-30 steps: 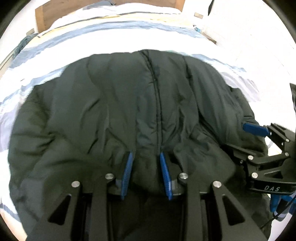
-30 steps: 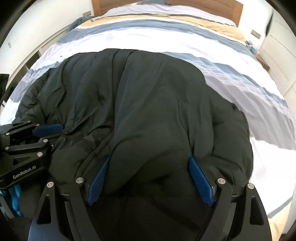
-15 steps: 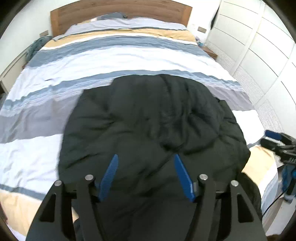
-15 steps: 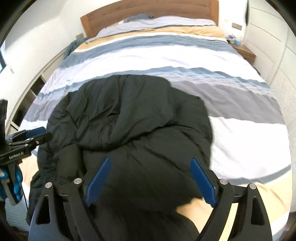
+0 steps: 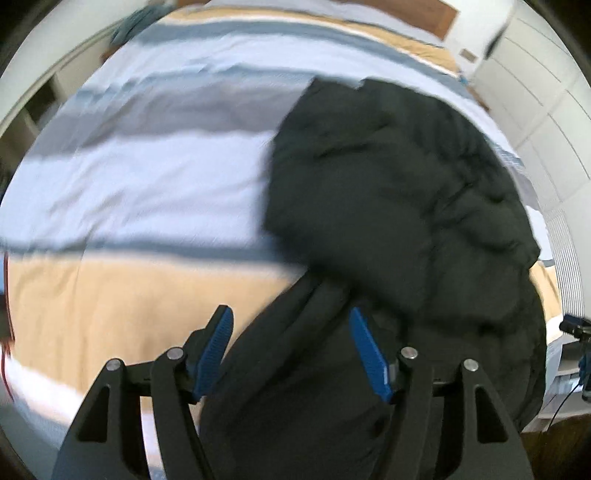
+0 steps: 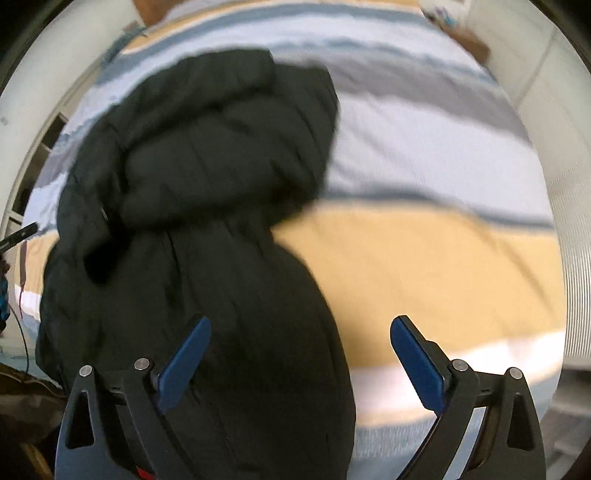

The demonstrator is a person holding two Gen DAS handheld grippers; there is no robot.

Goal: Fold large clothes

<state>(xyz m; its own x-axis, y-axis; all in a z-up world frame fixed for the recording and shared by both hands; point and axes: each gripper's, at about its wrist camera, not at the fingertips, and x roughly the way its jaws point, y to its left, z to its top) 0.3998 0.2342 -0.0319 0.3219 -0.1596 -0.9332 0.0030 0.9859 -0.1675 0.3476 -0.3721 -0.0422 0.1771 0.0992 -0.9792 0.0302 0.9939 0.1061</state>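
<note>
A large black puffer jacket (image 5: 399, 206) lies bunched on the striped bed, its lower part hanging over the near edge; it also shows in the right wrist view (image 6: 207, 192). My left gripper (image 5: 290, 350) is open and hovers above the jacket's near left edge, holding nothing. My right gripper (image 6: 299, 362) is open wide above the jacket's near right edge, holding nothing. Both views are blurred by motion.
The bed cover (image 5: 129, 177) has white, grey, blue and tan stripes (image 6: 424, 258). A wooden headboard (image 5: 424, 11) is at the far end. White wardrobe doors (image 5: 535, 92) stand on the right, open shelving (image 6: 37, 158) on the left.
Both grippers let go of the jacket and pulled back toward the foot of the bed, left swinging left, right swinging right. The left gripper's jaws went from narrow on fabric to open.
</note>
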